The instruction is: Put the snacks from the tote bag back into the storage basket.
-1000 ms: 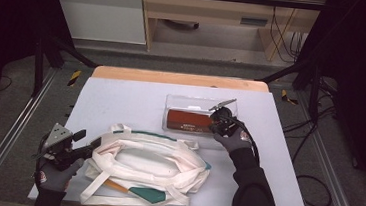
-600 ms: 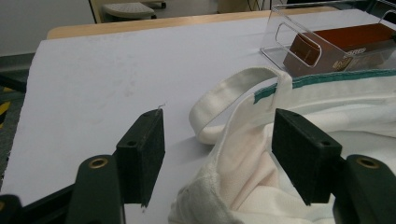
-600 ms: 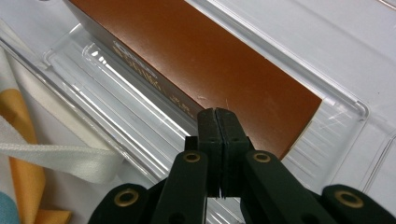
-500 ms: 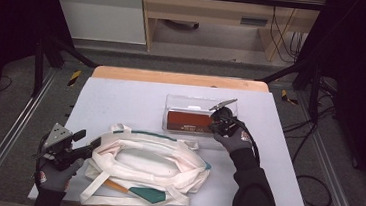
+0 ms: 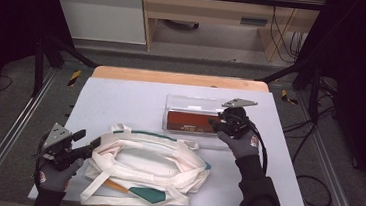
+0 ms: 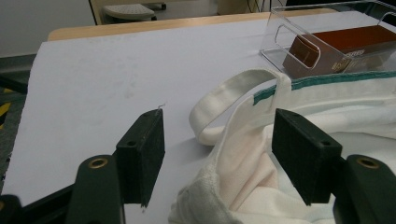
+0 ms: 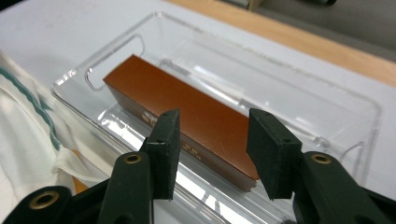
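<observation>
A white cloth tote bag (image 5: pixel 150 163) with green trim lies on the near half of the table. At its left rim my left gripper (image 5: pixel 87 142) is open. In the left gripper view (image 6: pixel 218 140) the bag's edge (image 6: pixel 243 154) lies loosely between the wide jaws, by a handle loop (image 6: pixel 224 93). A clear plastic bin (image 5: pixel 190 106) behind the bag holds a long brown box (image 5: pixel 189 121). My right gripper (image 5: pixel 215 123) hovers at the bin's right end. In the right gripper view (image 7: pixel 212 123) its jaws have just been opening and stand apart above the brown box (image 7: pixel 187 107), not pressing it.
The table has a pale sheet (image 5: pixel 121 97) over it and a wooden far edge (image 5: pixel 178 77). Metal frame rails run along both sides. A cable (image 5: pixel 262 150) trails from my right gripper. The bin's clear walls (image 7: pixel 299 93) rise around the box.
My right gripper has lifted slightly and shifted a little right at the bin's right end. The left gripper and the bag have kept still.
</observation>
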